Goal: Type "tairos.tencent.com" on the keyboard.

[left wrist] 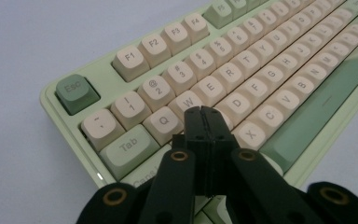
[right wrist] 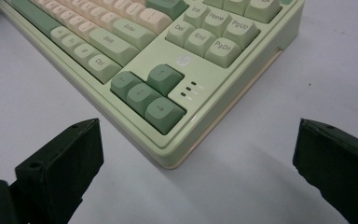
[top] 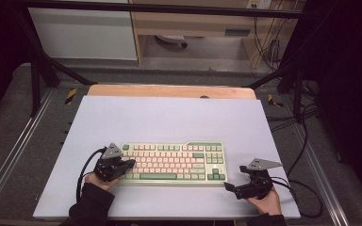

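The left gripper (top: pixel 131 163) sits low in the person's left hand (top: pixel 99 180), its 2 black jaws pressed together, tips pointing forward and right. The right gripper (top: pixel 227 187), held in the right hand (top: pixel 264 203), points left with jaws spread wide.

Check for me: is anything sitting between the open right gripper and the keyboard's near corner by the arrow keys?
Nothing visible. In the right gripper view, bare white mat lies between the right gripper, jaws wide apart, and the keyboard corner. The left gripper, jaws together, is already over the letter keys at the other end.
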`<state>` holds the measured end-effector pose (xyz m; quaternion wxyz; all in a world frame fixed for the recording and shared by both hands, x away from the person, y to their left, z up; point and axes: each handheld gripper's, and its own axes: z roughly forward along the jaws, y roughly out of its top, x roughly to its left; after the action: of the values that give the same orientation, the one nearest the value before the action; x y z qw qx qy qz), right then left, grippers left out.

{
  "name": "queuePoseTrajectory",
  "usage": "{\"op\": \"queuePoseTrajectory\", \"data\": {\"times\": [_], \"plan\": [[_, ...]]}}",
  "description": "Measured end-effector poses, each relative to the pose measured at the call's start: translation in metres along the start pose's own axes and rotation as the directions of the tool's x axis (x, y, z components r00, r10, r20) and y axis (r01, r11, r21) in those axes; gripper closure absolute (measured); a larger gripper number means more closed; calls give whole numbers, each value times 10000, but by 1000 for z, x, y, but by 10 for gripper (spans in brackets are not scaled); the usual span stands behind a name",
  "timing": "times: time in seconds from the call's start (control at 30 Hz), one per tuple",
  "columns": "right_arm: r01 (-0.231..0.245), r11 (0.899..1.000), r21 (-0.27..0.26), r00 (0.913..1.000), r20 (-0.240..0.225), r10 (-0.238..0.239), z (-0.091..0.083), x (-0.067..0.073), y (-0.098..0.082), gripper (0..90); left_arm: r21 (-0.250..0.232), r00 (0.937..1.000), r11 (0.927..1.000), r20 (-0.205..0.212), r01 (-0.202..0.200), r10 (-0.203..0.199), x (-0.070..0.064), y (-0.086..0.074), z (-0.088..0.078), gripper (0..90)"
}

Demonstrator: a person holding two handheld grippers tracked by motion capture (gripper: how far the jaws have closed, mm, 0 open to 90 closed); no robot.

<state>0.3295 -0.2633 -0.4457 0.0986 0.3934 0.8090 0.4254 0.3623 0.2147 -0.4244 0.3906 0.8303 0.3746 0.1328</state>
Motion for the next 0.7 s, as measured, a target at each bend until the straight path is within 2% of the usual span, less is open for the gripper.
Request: {"op": "queuePoseTrajectory", "data": {"times": [0.23,0.4,0.53,0.7], "plan": [[-14,10000,-61,10000,-75,13,-1,2,1,47,-169,10000,9999,96,-23,24,-1,-2,-7,896],[288,9995,-150,9996,-75,-290,-2,9,6,78,-276,9999,9996,125,64,-60,2,-5,-12,897],[380,9991,-180,9992,-117,-382,-1,15,11,124,-321,9998,9994,156,97,-92,3,-8,-15,896],[370,9988,-333,9983,-439,-385,2,23,18,219,-360,9997,9992,171,171,-165,4,-9,-17,897]]}}
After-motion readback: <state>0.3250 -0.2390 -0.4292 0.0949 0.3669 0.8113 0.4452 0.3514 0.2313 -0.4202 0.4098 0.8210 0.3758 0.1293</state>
